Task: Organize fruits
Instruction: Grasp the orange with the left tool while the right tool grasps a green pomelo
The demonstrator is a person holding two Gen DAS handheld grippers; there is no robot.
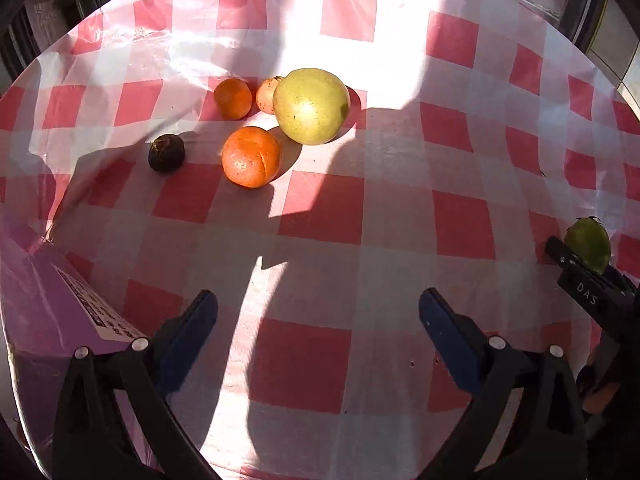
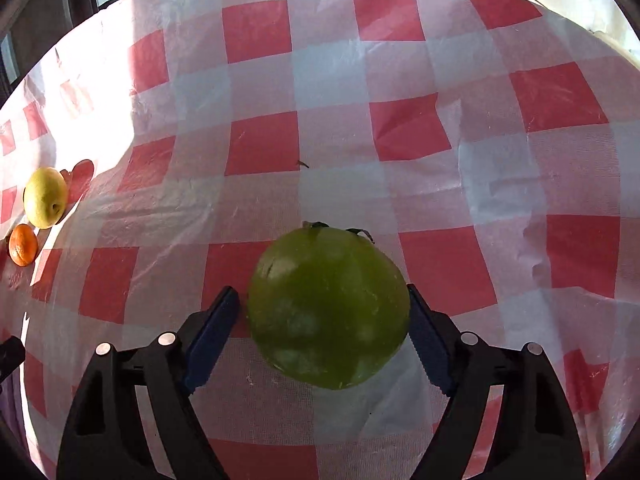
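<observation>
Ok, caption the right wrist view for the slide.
Right gripper straddling a large green fruit on the red-checked tablecloth, left pad still clear of it; yellow fruit and orange far left.

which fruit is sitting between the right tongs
The big dark green fruit, alone on the checked cloth between the right tongs. The yellow-green fruit and the orange lie far off at the left edge.

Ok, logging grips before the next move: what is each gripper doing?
Left gripper: open, empty.
Right gripper: open around the green fruit; a gap shows at one finger.
</observation>
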